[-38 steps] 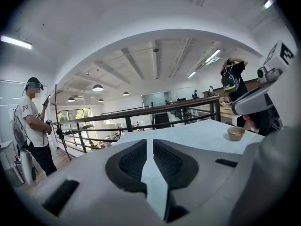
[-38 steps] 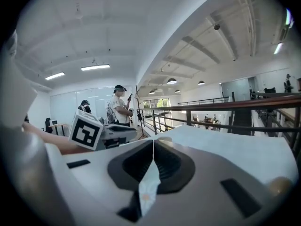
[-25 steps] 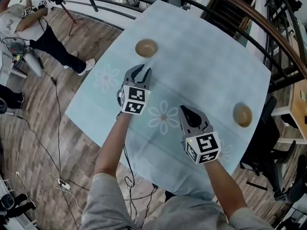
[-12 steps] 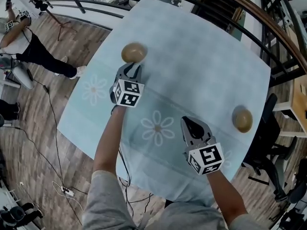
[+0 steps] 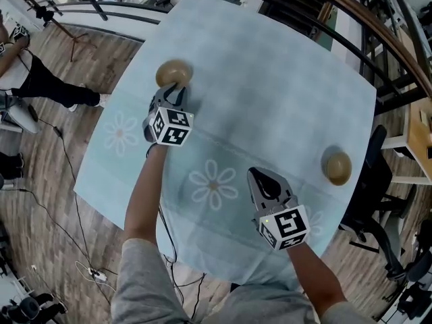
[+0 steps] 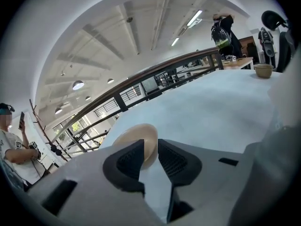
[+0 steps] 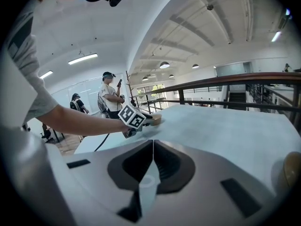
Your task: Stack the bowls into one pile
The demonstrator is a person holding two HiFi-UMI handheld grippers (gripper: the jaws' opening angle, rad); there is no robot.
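Upper left: my left gripper [image 5: 172, 90], jaws parted, at the rim of the bowl [image 5: 173, 70], which I judge stiff, light, likely slick; right gripper [image 5: 256, 175] clenched empty.

A flowered pale-blue tablecloth [image 5: 270, 79] lies beside a curved railing [image 5: 378, 36] above wooden floor [image 5: 40, 201].

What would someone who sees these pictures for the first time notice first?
Two tan bowls sit far apart on the pale blue table: the left bowl on the far side, the right bowl near the right edge. The left gripper has its open jaws at the left bowl's near rim. The right gripper hovers shut and empty over the near side.
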